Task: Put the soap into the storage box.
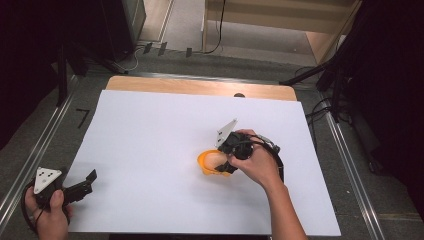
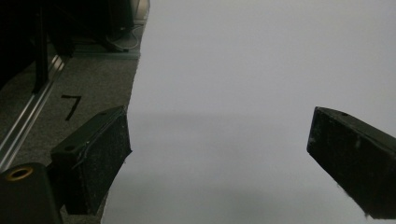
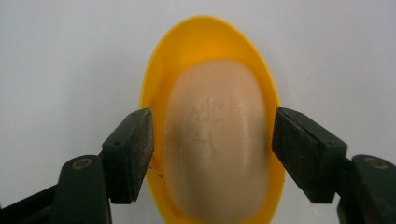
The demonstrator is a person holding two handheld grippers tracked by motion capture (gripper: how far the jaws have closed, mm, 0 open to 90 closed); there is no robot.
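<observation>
Soap [image 3: 215,140], beige and oval, lies in a yellow dish [image 3: 196,42] straight under the right hand-held gripper [image 3: 212,151], between its jaws. Both pads stand just clear of its sides, so the jaws are slightly apart, gripping nothing. Well to the left, the left hand-held gripper [image 2: 219,149] hangs wide open and empty over the bench's white sheet [image 1: 150,135].

You have one orange dish [image 3: 210,42], one beige soap bar [image 3: 215,140] inside it, one white sheet [image 1: 150,150], two grippers, left gripper [image 1: 87,182] at seven o'clock, right gripper [image 1: 224,165] near centre.
</observation>
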